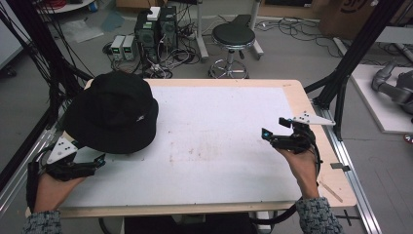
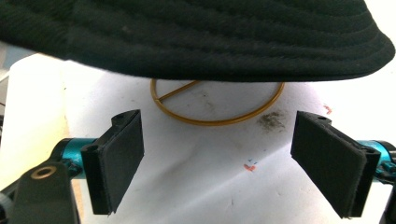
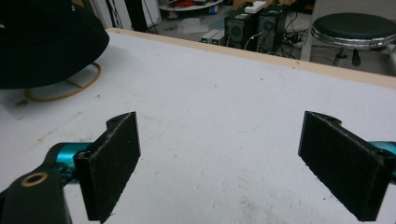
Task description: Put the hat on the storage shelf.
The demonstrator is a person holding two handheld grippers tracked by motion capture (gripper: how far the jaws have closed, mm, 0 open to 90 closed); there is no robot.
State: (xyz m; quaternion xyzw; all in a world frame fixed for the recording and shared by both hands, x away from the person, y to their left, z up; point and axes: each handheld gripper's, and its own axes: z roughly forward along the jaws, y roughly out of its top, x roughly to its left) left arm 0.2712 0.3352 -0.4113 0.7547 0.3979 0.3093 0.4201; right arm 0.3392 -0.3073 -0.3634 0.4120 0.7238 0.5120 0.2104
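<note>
1. Black hat [image 1: 113, 113] sits on the far left part of the white table [image 1: 219, 146], crown up, brim spread flat and overhanging all round.
2. Gold ring stand [image 2: 219, 105] is under the hat; the brim hides most of it. In the left gripper view only the near arc and one spoke show. In the right gripper view a short arc shows [image 3: 70, 88] below the brim.
3. Whether the hat rests on the ring or on something taller is hidden.
4. Hat is roughly round, no clear long axis; a small pale logo on the crown faces the right gripper's side. Logo too small to read.
5. Left gripper [image 1: 100, 161] is just beside the hat's near brim, jaws wide apart, holding nothing, aimed at the ring.
6. Right gripper [image 1: 265, 132] is well apart from the hat near the table's right edge, jaws wide apart, empty, pointing left.
7. Left hand [image 1: 51, 190] is cut off at the bottom edge.
8. Stool [image 1: 234, 36] stands beyond the table.
</note>
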